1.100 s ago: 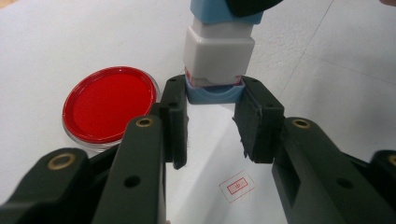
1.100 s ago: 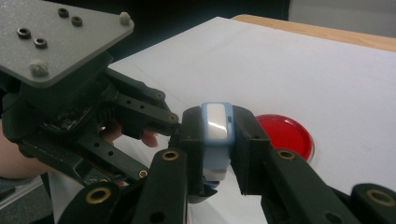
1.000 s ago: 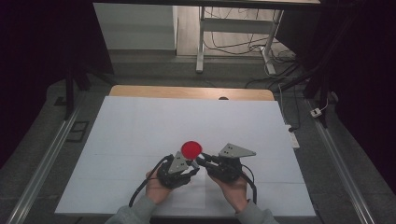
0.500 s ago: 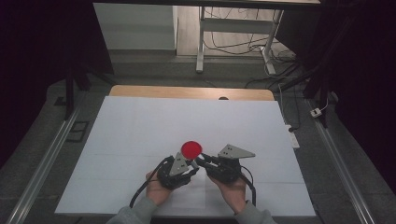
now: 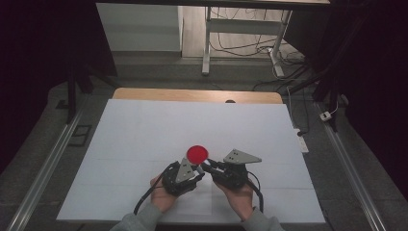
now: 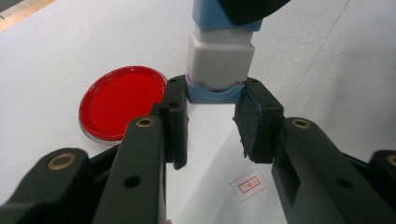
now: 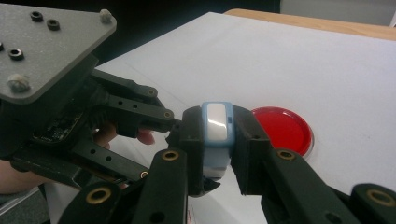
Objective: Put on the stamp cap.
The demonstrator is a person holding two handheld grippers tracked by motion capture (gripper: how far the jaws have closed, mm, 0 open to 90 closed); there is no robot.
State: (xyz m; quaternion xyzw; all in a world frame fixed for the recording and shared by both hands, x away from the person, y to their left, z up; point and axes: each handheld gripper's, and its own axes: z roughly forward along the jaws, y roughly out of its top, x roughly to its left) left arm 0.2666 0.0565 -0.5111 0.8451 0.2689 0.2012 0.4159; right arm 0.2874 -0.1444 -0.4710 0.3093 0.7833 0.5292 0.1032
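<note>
My right gripper (image 7: 218, 154) has its jaws clamped on a small blue-and-white block (image 7: 217, 133), held above the counter (image 5: 144, 130) at lower centre of the high view. My left gripper (image 6: 210, 123) meets it from the left there; its jaws are spread, one at each side of the block's blue end (image 6: 215, 91), whether touching I cannot tell. A red dish (image 5: 197, 154) lies flat on the counter just above both grippers in the high view.
</note>
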